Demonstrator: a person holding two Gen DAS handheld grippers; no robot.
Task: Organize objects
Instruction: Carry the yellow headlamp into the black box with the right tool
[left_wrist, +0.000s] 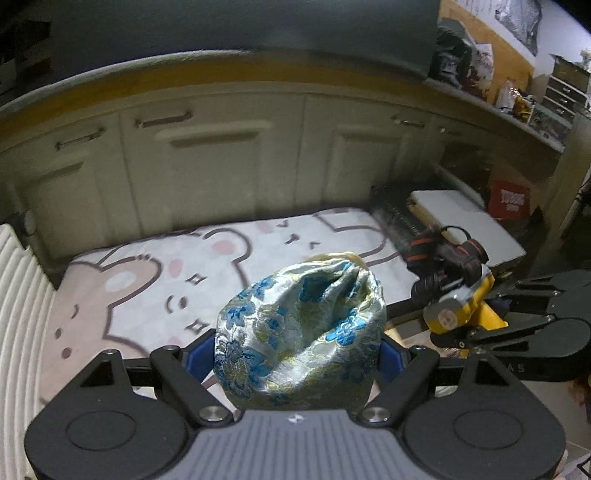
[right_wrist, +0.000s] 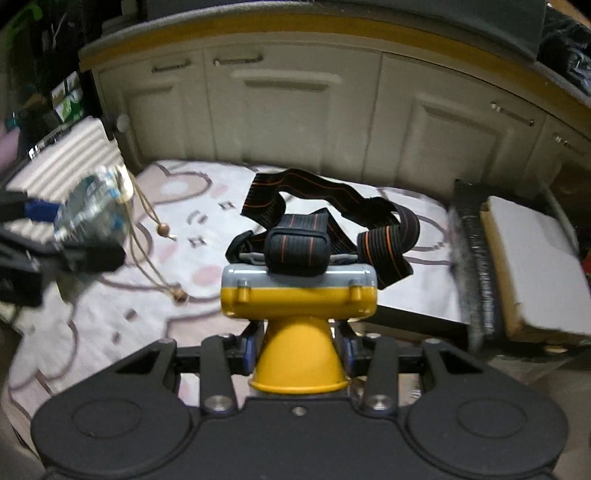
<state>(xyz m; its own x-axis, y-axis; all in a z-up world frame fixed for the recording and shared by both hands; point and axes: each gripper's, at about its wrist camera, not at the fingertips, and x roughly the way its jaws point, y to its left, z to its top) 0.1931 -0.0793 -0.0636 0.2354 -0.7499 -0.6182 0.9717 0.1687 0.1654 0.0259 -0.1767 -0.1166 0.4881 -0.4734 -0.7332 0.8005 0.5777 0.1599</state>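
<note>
My left gripper (left_wrist: 297, 354) is shut on a silky drawstring pouch (left_wrist: 299, 332) with a blue and gold flower pattern, held above the cartoon bear mat (left_wrist: 147, 288). The pouch also shows in the right wrist view (right_wrist: 92, 210), its beaded cords (right_wrist: 162, 258) hanging down. My right gripper (right_wrist: 297, 350) is shut on a yellow and grey headlamp (right_wrist: 299, 310) by its cone-shaped reflector, with black and orange straps (right_wrist: 332, 214) draped beyond it. The headlamp also shows in the left wrist view (left_wrist: 458, 306), to the right of the pouch.
Cream cabinet doors (left_wrist: 221, 166) stand behind the mat under a counter edge. A flat white board (right_wrist: 535, 266) and a dark brush-like strip (right_wrist: 476, 266) lie at the mat's right. A ribbed white mat (left_wrist: 18, 314) lies at the left. A red box (left_wrist: 509, 203) sits far right.
</note>
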